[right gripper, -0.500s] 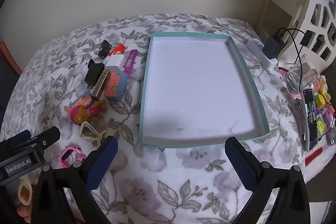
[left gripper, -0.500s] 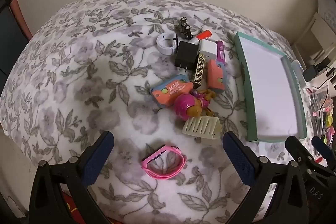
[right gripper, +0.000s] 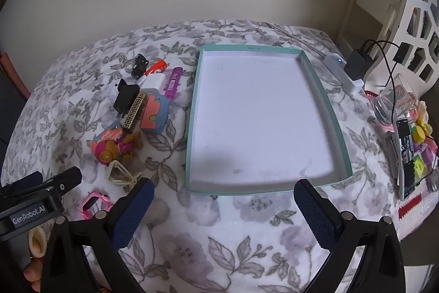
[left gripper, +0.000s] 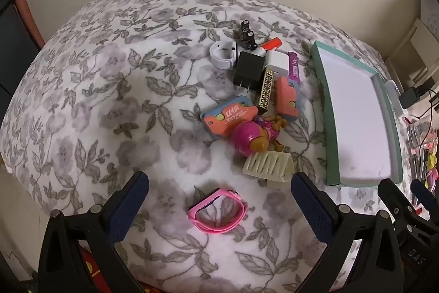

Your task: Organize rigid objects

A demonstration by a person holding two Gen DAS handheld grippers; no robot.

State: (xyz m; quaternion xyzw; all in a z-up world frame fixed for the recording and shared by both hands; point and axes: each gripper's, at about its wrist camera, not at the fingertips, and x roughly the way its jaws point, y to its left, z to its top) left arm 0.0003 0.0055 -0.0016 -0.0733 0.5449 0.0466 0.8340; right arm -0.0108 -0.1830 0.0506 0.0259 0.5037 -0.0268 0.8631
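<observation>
A pile of small rigid things lies on the floral cloth: a pink wristband (left gripper: 218, 211), a cream comb-like rack (left gripper: 267, 164), a pink toy figure (left gripper: 253, 137), an orange card case (left gripper: 229, 116), a black plug (left gripper: 248, 70) and a white ring (left gripper: 222, 54). My left gripper (left gripper: 219, 208) hangs open above the wristband, nothing between its fingers. A teal tray (right gripper: 336, 125) with a bare white bottom lies to the right of the pile. My right gripper (right gripper: 223, 206) is open over the tray's near edge. The same pile (right gripper: 137, 111) shows left of the tray.
The floral cloth (left gripper: 96, 106) covers a rounded table against a beige wall. At the right edge lie a phone (right gripper: 406, 155), a glass (right gripper: 392, 100), colourful small items (right gripper: 422, 139), a charger with cables (right gripper: 356, 63) and a white shelf (right gripper: 417, 7). The left gripper's body (right gripper: 35, 199) shows at lower left.
None of the objects has shifted. Both grippers hold nearly the same place and stay open.
</observation>
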